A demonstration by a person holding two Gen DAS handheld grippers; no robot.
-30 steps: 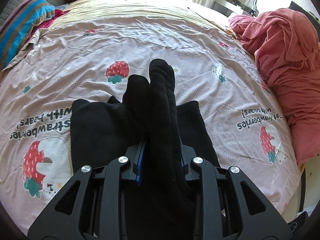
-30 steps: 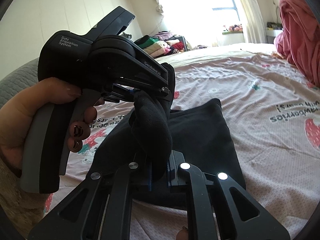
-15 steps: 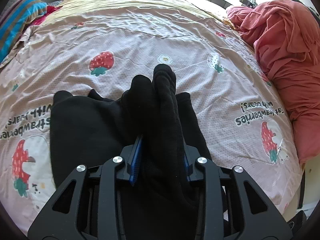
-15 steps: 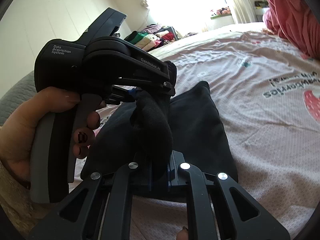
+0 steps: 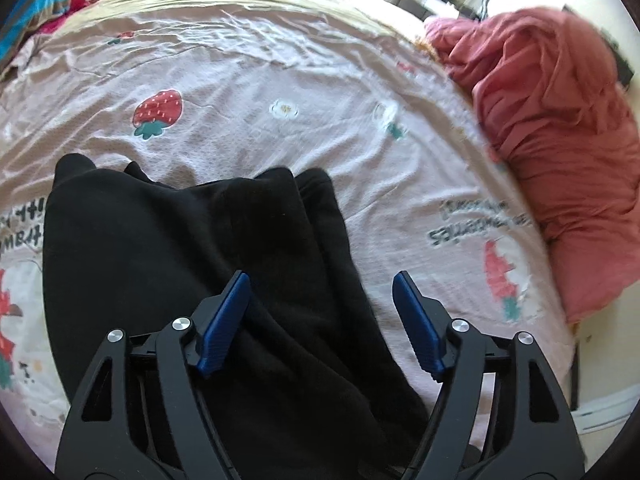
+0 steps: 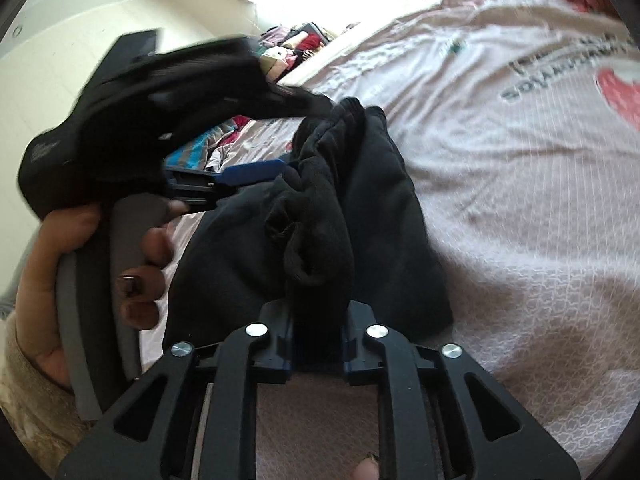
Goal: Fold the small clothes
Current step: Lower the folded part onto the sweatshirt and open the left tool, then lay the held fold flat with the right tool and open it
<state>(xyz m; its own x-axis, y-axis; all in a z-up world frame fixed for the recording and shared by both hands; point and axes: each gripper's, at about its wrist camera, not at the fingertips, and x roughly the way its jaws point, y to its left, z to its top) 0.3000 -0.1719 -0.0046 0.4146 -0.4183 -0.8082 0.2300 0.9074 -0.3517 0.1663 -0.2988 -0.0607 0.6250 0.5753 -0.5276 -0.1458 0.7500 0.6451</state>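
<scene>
- The bed (image 5: 248, 80) takes up pretty much everything, covered in a pale pink sheet with strawberries, little flowers and some printed lettering on it.
- A big rumpled red blanket (image 5: 560, 152) is heaped along the right edge of the bed in the left wrist view, well apart from the black stuff.
- The black garment (image 5: 168, 264) lies on the near part of the bed, towards the left side. Most of it is spread flat on the sheet, with a thicker folded ridge running along its right half.
- A pile of folded clothes (image 6: 296, 46) sits way back past the far edge of the bed, too small and bright to make out properly.
- The left gripper (image 5: 322, 320) has its blue pads (image 5: 224, 324) spread wide with nothing between them. It hovers over the garment's right edge, one pad above the black fabric and the other above bare sheet. In the right wrist view it's blurry, and you can see the person's hand (image 6: 80, 264) wrapped around its grey handle.
- The right gripper (image 6: 318, 344) is pinching a bunched-up fold of that same black garment, lifted up off the flat part, fabric sticking out past the tips.
</scene>
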